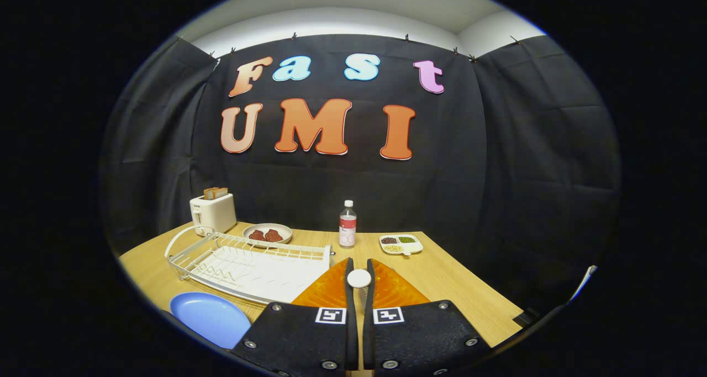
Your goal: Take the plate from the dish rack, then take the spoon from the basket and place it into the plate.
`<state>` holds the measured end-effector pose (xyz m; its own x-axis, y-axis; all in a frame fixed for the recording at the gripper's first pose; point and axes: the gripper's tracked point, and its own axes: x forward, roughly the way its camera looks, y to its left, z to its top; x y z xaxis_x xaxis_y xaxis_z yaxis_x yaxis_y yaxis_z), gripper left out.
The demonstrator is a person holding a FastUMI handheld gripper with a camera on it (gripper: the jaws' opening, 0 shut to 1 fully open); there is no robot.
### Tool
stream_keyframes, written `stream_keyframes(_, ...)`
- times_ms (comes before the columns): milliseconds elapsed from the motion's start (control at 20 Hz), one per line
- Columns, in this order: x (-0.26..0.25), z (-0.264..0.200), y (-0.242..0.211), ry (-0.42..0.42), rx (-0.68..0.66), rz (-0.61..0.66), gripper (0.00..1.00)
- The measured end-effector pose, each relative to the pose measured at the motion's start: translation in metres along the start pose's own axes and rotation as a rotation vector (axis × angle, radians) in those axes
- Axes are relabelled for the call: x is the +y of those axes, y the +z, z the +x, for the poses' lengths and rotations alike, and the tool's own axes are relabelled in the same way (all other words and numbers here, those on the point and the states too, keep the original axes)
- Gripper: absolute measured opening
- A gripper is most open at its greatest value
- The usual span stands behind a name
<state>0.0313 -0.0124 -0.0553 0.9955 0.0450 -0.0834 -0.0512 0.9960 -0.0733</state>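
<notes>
1. The gripper (359, 280) has its two fingers nearly together, pinching a spoon (359, 279).
2. The spoon stands up between the fingers, its round white end on top, its long part hidden below.
3. The blue plate (209, 317) lies flat on the table (458, 288), beside the white dish rack (248, 264).

I see the gripper (359, 275) held level above the table. Its orange fingers (326, 291) are closed on the spoon (359, 279).
</notes>
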Motion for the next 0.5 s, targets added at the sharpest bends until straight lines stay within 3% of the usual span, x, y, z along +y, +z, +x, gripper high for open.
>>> stream_keyframes(500, 0.135, -0.07, 0.007, 0.1, 0.006, 0.021, 0.04)
